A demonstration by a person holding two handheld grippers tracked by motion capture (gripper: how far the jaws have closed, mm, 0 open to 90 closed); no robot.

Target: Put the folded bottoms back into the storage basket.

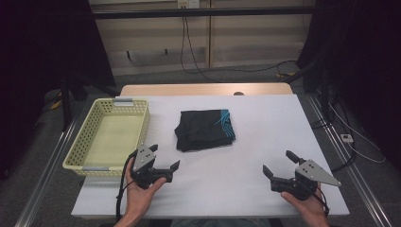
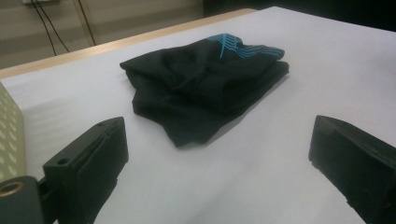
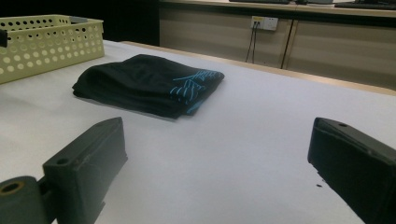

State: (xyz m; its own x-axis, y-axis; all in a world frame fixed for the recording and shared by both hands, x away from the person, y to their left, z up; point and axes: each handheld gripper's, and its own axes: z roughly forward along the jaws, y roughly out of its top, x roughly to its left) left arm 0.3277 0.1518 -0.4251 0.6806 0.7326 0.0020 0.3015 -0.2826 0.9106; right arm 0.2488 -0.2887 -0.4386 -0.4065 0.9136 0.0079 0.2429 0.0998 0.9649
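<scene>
A: Black folded garment (image 1: 204, 130) mid-table from the high view, teal stripes at its right end, no readable label. Basket (image 1: 108, 136) sits left of it.

B: Left gripper (image 2: 217, 154) view: jaws wide apart, garment ahead. Right gripper (image 3: 217, 154) view: same, gaping, nothing held

White table (image 1: 265, 142) bears folded, probably shorts (image 1: 204, 129), basket (image 1: 85, 142)

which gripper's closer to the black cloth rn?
Left. The left gripper sits just below the cloth's near-left corner, beside the basket. The right gripper is farther off, toward the table's near-right. Both are open and touch nothing.
</scene>
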